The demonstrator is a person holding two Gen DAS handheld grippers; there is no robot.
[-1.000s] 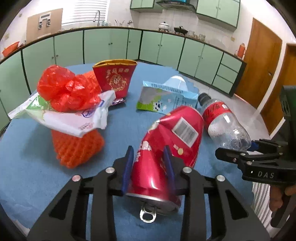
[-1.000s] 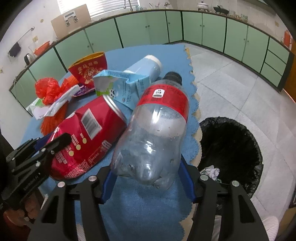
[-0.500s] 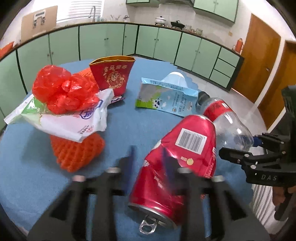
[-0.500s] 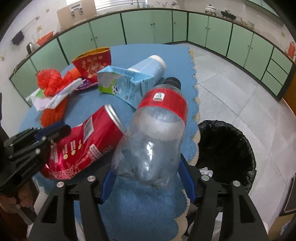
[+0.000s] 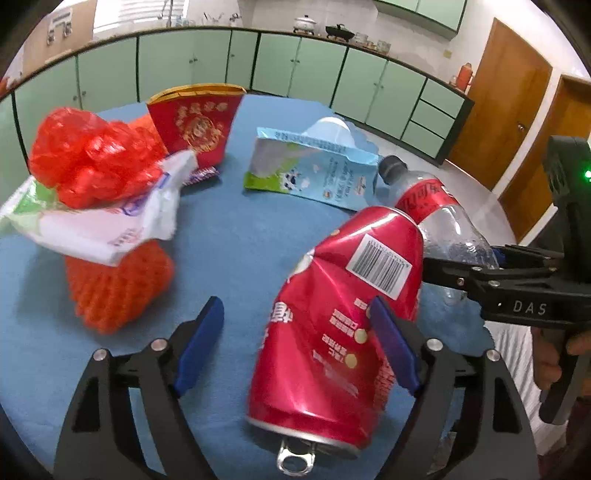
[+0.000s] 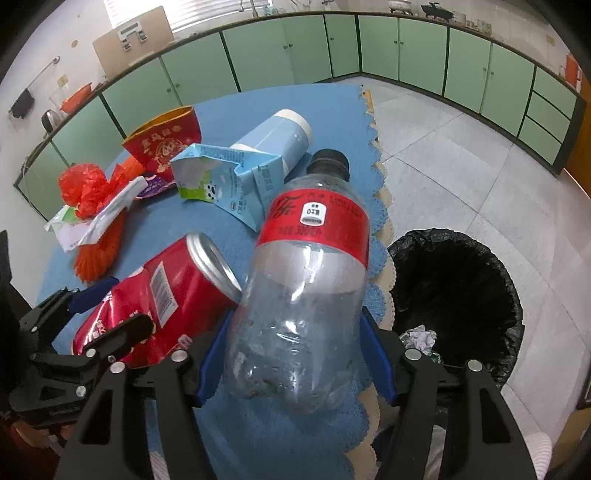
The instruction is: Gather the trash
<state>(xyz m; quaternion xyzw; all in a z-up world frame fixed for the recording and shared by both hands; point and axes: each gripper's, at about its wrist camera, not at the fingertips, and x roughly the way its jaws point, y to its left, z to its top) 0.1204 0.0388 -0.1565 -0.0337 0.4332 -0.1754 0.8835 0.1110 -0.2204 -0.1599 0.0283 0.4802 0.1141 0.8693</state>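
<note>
We're in a home kitchen: pale green cabinets (image 5: 295,66) sweep round from nine to two o'clock, a pot (image 5: 305,24) and a wok (image 5: 338,30) sit on the counter at twelve, a tap (image 5: 168,9) stands by the window, wooden doors (image 5: 498,103) at two.

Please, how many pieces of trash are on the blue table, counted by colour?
Red or orange: 5 (can, paper bag, plastic bag, foam net, bottle with red label)
Light blue: 2 (milk carton, cup)
White: 1 (wrapper)
Purple: 1 (small wrapper)
Total: 9
</note>
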